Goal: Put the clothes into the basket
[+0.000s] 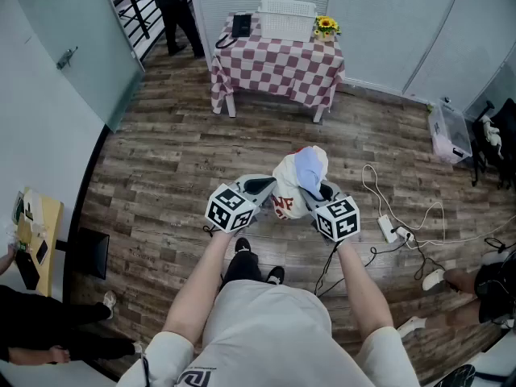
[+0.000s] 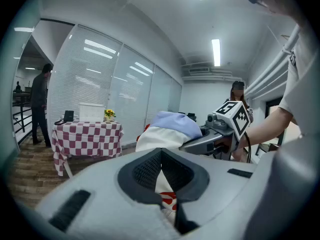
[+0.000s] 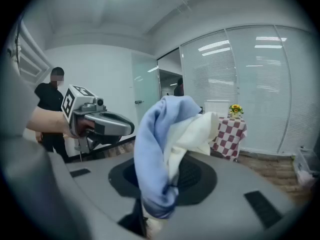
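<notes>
– Across the whole room, what lies underfoot?
– A brown wood-plank floor point(image 1: 161, 160). At its far side stands the bench point(image 1: 278, 75), draped in a red-and-white checked cloth.
– And on the bench?
– A white slatted plastic basket point(image 1: 285, 18), near the back edge.
– Where are the clothes?
– The crumpled clothes point(image 1: 300, 185), white fabric with red print and a pale blue piece on top, hang above the floor just in front of the person. They are well apart from the basket and sit between the two tools.
– How do the tongs stand?
– The left tongs point(image 1: 270, 193) are clenched on a white fold with red print; the left gripper view shows the cloth pinched in the closed jaws. The right tongs point(image 1: 317, 193) grasp the pale blue and cream fabric, which rises out of their closed jaws and flops over. Both tools tilt slightly downward, with their tips near each other on either side of the bundle.
– Anything smaller?
– A black desk telephone point(image 1: 240, 26) lies left of the basket, and a small bunch of yellow sunflowers point(image 1: 326, 27) stands right of it. A white power strip point(image 1: 389, 229) with a white cable lies on the floor at the person's right.
</notes>
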`<control>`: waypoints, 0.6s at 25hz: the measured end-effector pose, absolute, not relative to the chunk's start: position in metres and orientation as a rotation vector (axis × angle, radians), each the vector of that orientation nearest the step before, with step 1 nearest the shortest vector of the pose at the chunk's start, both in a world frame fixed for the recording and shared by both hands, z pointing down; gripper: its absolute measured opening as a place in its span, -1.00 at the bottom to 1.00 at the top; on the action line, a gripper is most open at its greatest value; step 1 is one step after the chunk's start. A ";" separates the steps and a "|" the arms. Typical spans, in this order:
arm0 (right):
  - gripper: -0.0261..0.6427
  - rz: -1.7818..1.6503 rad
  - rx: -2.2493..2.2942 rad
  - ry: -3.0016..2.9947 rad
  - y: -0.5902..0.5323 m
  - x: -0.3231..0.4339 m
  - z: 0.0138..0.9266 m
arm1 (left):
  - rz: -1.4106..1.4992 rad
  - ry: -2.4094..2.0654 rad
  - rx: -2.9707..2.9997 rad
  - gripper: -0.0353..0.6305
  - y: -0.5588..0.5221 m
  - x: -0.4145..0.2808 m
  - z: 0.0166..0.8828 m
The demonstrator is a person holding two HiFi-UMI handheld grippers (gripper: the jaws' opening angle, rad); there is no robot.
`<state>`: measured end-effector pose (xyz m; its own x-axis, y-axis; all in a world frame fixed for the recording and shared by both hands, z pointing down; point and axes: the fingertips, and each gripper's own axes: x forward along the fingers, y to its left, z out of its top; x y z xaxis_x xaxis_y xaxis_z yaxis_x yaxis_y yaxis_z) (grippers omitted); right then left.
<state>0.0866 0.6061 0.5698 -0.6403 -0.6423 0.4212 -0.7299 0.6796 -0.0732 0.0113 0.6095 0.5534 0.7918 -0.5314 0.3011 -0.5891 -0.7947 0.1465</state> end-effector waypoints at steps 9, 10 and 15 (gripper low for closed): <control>-0.56 0.323 1.078 -2.521 0.605 0.093 0.572 | 0.356 -0.884 2.747 -0.86 0.609 0.016 0.555; -0.56 0.324 1.080 -2.520 0.606 0.094 0.573 | 0.358 -0.883 2.746 -0.86 0.610 0.016 0.556; -0.56 0.352 1.094 -2.551 0.613 0.099 0.570 | 0.363 -0.904 2.733 -0.86 0.611 0.010 0.558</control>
